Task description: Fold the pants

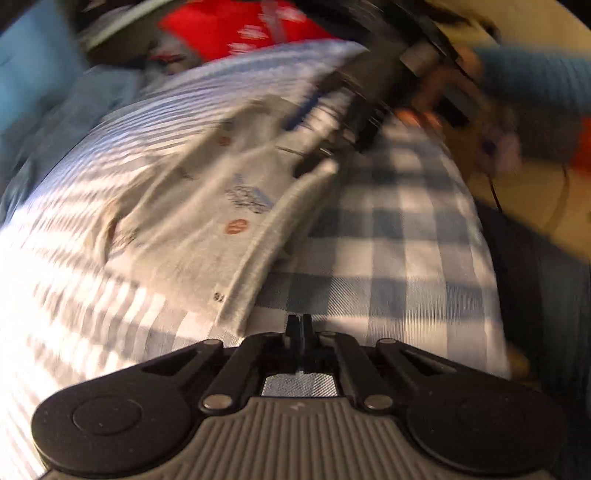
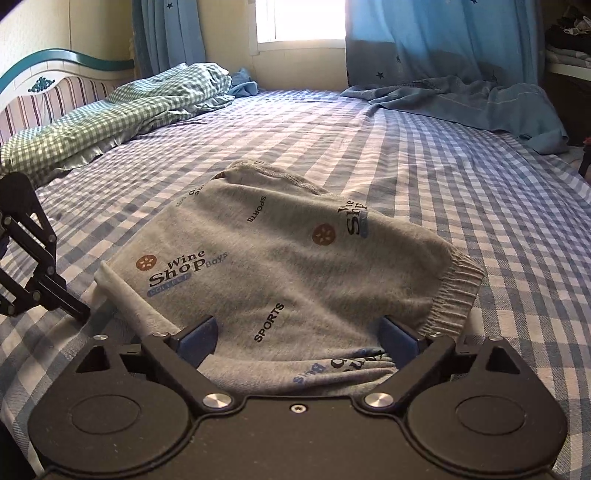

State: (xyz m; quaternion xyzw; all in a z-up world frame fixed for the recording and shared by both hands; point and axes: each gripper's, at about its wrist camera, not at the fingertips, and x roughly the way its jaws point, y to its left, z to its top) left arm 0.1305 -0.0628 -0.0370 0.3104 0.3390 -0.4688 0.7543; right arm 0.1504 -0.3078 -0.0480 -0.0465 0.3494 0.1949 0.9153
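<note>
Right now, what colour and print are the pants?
Grey pants with dark lettering and brown round logos; clearest in the right wrist view.

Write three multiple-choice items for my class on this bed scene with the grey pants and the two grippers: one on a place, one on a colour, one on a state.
1. Where do the grey pants lie?
A. on the checked bedsheet
B. on a chair
C. on the floor

2. What colour are the curtains?
A. red
B. blue
C. yellow

3. How stands the right gripper?
A. shut on nothing
B. out of view
C. open, with pants fabric between its fingers

Key:
1 A, the pants rest flat on the blue-and-white checks.
2 B, blue cloth with dark stars hangs beside the window.
3 C, the blue pads sit wide apart with grey fabric between them.
</note>
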